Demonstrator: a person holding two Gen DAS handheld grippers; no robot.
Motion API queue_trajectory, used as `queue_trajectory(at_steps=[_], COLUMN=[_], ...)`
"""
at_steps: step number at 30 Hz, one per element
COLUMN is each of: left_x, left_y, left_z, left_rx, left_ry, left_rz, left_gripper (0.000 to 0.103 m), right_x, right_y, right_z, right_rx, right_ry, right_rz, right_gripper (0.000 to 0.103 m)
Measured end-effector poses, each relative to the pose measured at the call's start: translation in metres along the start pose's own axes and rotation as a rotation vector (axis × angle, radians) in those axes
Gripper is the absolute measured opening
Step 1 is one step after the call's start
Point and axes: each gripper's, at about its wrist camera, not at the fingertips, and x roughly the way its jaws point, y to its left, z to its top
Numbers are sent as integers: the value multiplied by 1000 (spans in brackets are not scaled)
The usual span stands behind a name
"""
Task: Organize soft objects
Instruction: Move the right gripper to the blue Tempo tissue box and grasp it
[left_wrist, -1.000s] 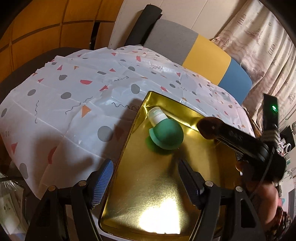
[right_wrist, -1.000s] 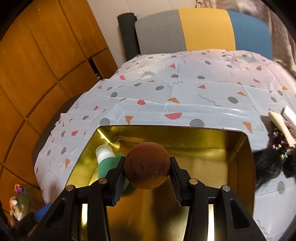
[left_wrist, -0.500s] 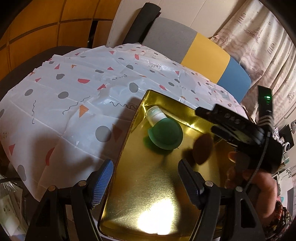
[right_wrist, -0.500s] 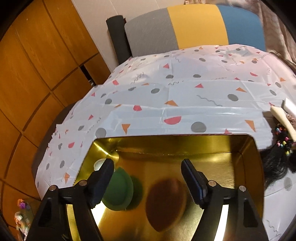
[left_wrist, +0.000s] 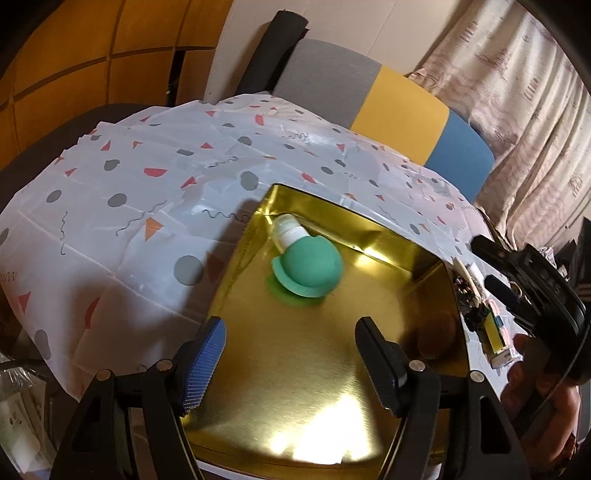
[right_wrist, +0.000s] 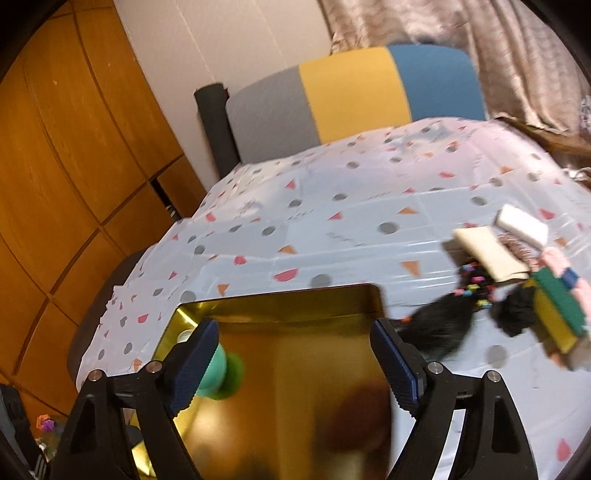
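A gold tray (left_wrist: 373, 236) sits on a table covered with a white cloth (left_wrist: 122, 206) printed with grey dots and red and orange shapes. The left gripper (left_wrist: 288, 354) hovers over the near part of the tray with its jaws spread wide and nothing between them. Inside the tray, toward the far left corner, lies a green ball (left_wrist: 308, 267) with a white cap (left_wrist: 290, 230) touching its far side. A brown ball (left_wrist: 434, 334) rests on the tray floor close to the right wall, well apart from the green one. The right gripper (right_wrist: 295, 363) has just been opening its jaws; they now stand wide apart and empty, and the brown ball (right_wrist: 354, 417) lies loose on the tray below them, blurred in this view. From the left wrist view the right gripper's black body (left_wrist: 532, 280) shows at the right edge, held in a hand (left_wrist: 539, 387). Beyond the tray's right side, a cluster of small things lies on the cloth: a yellow and green sponge (right_wrist: 554, 314), a cream sponge (right_wrist: 489, 253), a white block (right_wrist: 521, 223), and two dark fluffy items (right_wrist: 439, 328) with coloured beads, possibly hair pieces, though the blur makes that hard to settle. At the far edge of the table stands a chair back (right_wrist: 354, 92) in grey, yellow and blue, with a patterned curtain (left_wrist: 517, 110) at the right and wooden panelling (right_wrist: 66, 147) at the left.
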Motion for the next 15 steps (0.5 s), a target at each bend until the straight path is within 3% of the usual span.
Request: queue_trajectory(at_steps=[6,15], left_x=[-5,-7], left_y=[-33,-105], left_z=[-12,-41], left_rx=[53,196], left_ry=[8,44], left_rz=[-37,-114], left_gripper=[73,73], right_x=[-41,-62], right_y=[-48,-135], right_z=[-12,-52], right_rx=[24,137], right_ry=[-44,18], right_rz=[-72,-167], right_gripper=[90,90])
